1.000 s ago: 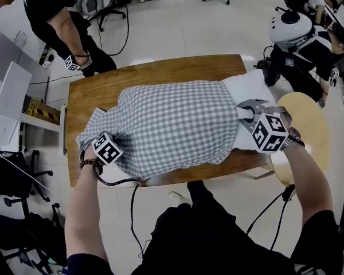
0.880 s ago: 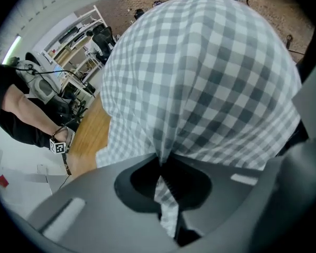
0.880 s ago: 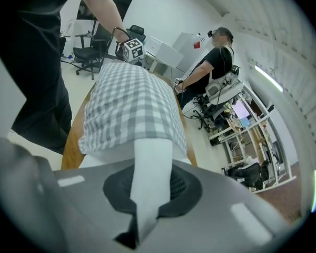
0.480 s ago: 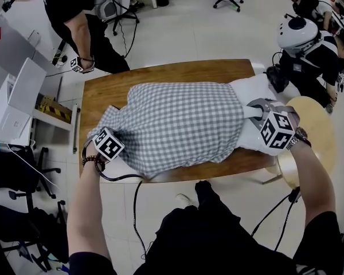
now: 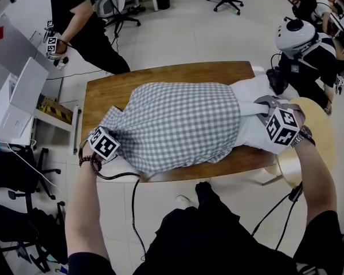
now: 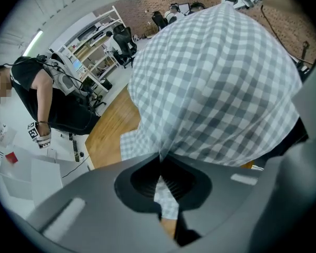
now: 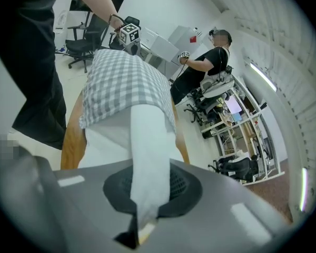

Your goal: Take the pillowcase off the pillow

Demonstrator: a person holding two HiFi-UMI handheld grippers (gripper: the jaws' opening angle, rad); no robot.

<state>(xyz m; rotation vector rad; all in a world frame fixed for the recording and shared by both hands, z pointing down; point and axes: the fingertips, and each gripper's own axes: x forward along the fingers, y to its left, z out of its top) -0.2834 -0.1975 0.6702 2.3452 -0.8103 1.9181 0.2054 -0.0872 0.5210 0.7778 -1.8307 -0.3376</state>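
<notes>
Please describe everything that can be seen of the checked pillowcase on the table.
The pillowcase is thin grey-and-white checked cloth, loosely wrinkled. It lies along the wooden table and covers most of the white pillow, whose bare end sticks out of its open end. The left tongs are shut on a pinch of its closed end; the right tongs grip the pillow, not the case.

Right gripper (image 7: 141, 223): jaws pinched tight on a drawn-up fold of the white pillow (image 7: 147, 141), which runs back into the open end of the checked pillowcase (image 7: 121, 83). Both lie along a wooden table (image 7: 70, 141), with the left gripper (image 7: 129, 35) at the pillowcase's far end. Beyond, a person (image 7: 203, 67) in black stands near shelves (image 7: 237, 125) and office chairs.
</notes>
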